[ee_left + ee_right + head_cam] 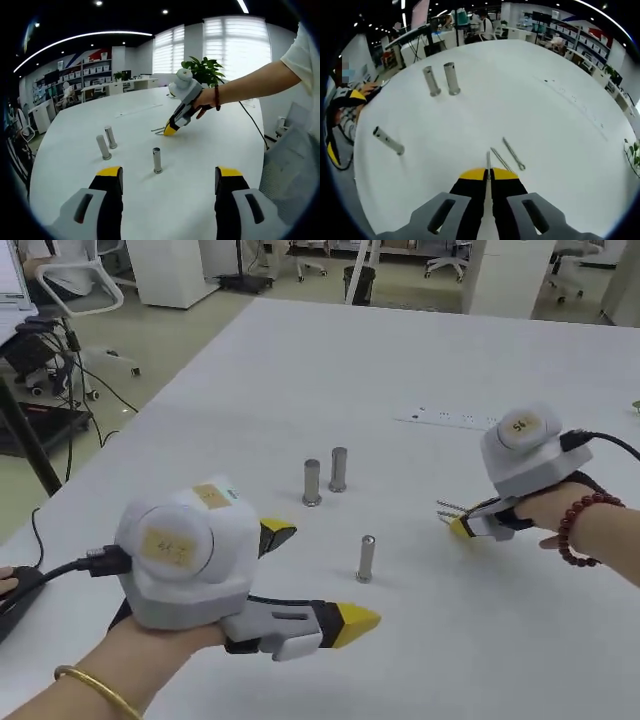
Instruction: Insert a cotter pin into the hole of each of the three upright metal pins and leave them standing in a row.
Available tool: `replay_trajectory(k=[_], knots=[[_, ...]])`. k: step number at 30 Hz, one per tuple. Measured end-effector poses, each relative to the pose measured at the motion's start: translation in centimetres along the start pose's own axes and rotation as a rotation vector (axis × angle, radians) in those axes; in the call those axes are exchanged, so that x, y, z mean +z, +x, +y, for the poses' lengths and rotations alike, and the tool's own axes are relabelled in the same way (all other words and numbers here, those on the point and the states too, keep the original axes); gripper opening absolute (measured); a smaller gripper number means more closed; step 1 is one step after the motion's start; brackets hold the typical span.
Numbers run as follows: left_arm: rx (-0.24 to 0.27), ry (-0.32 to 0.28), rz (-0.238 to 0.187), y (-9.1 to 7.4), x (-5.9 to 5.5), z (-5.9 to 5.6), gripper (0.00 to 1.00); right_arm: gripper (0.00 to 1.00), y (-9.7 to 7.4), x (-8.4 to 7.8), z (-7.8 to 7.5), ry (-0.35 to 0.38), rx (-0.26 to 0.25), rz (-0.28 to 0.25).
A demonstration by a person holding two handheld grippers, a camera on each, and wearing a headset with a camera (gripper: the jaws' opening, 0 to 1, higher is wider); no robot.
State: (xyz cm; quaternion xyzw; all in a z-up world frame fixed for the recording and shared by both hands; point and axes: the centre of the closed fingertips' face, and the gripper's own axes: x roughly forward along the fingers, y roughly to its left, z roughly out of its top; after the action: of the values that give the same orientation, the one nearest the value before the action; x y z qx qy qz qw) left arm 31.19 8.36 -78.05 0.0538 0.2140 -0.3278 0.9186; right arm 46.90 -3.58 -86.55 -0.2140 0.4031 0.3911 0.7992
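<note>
Right gripper (488, 175) clamped on one cotter pin (488, 161), left gripper (169, 175) spread wide above the white table (430, 360).
Two loose cotter pins (512, 152) lie just ahead of the right tips; the nearest metal pin (367, 558) stands alone, two more metal pins (312, 483) stand side by side beyond it. Farther off lies a power strip (447, 418), then an office chair (75, 280), a potted plant (202, 70) and blinded windows (235, 40).

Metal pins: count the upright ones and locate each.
3. Left pin and right pin stand side by side farther back; the near pin stands alone, closer.
</note>
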Motion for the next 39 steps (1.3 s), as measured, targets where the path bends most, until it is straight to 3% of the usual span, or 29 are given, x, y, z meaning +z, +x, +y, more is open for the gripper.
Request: replay_trajectory(k=[7,14,18,25,30,39], knots=[[-0.005,-0.005,0.01,0.1,-0.2,0.1,0.73,0.03,-0.3,-0.4,0.3,-0.089,0.02,0.043],[-0.02,0.006,0.019,0.3,-0.1,-0.3,0.72,0.02,-0.6,-0.3,0.5,-0.106,0.005,0.06],[-0.019,-0.006,-0.01,0.2,0.5,-0.4,0.7,0.01,-0.8,-0.4,0.9,-0.155,-0.002,0.069],[-0.019,0.009,-0.002,0.1,0.5,-0.6,0.69,0.01,-1.9,0.1,1.4,-0.195,-0.006,0.046],[-0.017,-0.015,0.003,-0.1,0.4,-0.6,0.67,0.01,-2.9,0.7,2.1,-0.238,-0.005,0.018],[-0.029,-0.035,-0.017,-0.3,1.3,-0.5,0.58,0.01,-5.6,2.2,3.9,-0.314,-0.01,-0.063]])
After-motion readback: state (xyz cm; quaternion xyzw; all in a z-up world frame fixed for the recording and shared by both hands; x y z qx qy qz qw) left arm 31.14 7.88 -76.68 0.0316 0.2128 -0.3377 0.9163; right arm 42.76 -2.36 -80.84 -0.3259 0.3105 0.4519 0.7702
